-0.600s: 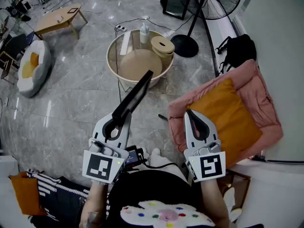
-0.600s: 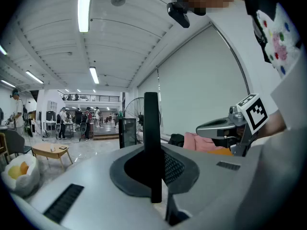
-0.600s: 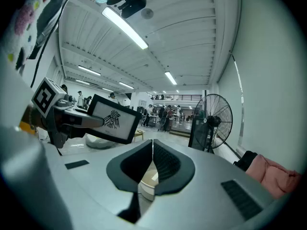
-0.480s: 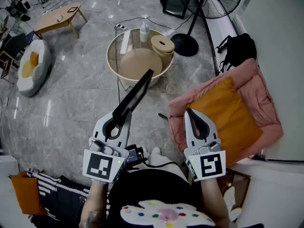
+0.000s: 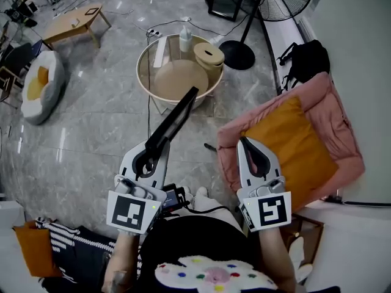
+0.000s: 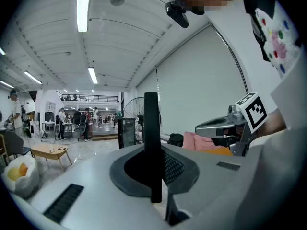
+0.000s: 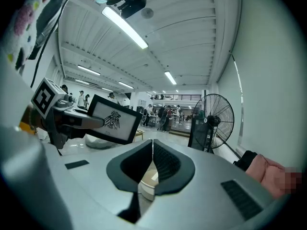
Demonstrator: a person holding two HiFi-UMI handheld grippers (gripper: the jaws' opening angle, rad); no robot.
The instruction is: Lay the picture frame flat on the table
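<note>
- Now the left gripper is clamped on the lower end of the picture frame, with its jaws pressed against the dark edge.
- Seen from the head view, the frame is held in the air, slanting up and away from the person. Its far tip reaches toward the near rim of the round table.
- From the right gripper view, the frame's white face shows a black bird emblem.
- Right of the table's near side, the right gripper has its jaws closed together with nothing between them.
- On the table's far side stand a bottle and a round wooden box.
</note>
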